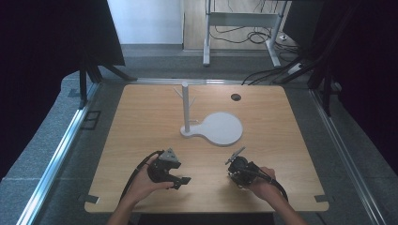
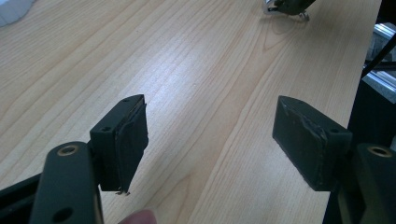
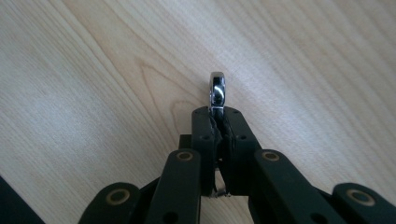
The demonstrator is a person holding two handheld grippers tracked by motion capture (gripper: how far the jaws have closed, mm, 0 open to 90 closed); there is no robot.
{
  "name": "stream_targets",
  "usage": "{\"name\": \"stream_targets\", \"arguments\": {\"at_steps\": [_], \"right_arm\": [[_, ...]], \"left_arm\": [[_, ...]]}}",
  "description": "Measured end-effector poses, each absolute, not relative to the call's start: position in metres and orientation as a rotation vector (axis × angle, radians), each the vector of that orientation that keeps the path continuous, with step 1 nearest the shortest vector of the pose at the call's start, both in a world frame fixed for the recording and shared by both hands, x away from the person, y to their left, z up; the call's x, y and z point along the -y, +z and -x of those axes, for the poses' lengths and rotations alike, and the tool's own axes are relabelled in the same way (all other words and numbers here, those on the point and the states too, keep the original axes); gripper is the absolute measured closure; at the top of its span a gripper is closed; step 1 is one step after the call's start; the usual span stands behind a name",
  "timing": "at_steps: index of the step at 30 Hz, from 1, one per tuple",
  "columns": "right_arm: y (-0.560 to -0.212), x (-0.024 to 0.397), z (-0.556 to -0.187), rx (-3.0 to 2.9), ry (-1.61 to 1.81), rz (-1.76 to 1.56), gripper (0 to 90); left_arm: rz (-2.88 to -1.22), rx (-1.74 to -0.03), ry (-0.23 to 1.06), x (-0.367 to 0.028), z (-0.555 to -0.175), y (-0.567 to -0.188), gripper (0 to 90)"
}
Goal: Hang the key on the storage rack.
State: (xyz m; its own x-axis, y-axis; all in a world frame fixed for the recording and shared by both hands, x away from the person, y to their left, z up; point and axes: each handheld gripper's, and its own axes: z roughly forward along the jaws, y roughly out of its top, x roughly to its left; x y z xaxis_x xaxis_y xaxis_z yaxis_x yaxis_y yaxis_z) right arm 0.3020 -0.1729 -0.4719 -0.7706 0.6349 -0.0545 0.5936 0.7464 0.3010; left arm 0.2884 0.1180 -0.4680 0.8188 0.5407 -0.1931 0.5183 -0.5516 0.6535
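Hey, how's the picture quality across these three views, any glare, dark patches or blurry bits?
High view: table evenly lit, surroundings at both sides nearly black, soft overall. Left gripper view: wood grain sharp, the open left gripper dark with little detail, a blurred fingertip at the bottom edge. Right gripper view: bright highlight on the shiny metal ring clamped in the right gripper; pale washed-out patch on the wood at left.

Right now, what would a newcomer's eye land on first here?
Probably the white stand rising from its round base at the middle of the wooden table. Next, the right gripper shut on a shiny metal ring, and the left gripper wide open over bare wood.
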Motion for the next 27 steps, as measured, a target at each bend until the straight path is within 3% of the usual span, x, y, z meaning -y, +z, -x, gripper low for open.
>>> {"name": "stream_targets", "arguments": {"at_steps": [27], "right_arm": [[-0.416, 0.179, -0.319, -2.658, 0.608, -0.957, 85.0]], "left_arm": [[-2.263, -0.785, 0.045, -0.117, -0.289, -0.467, 27.2]]}}
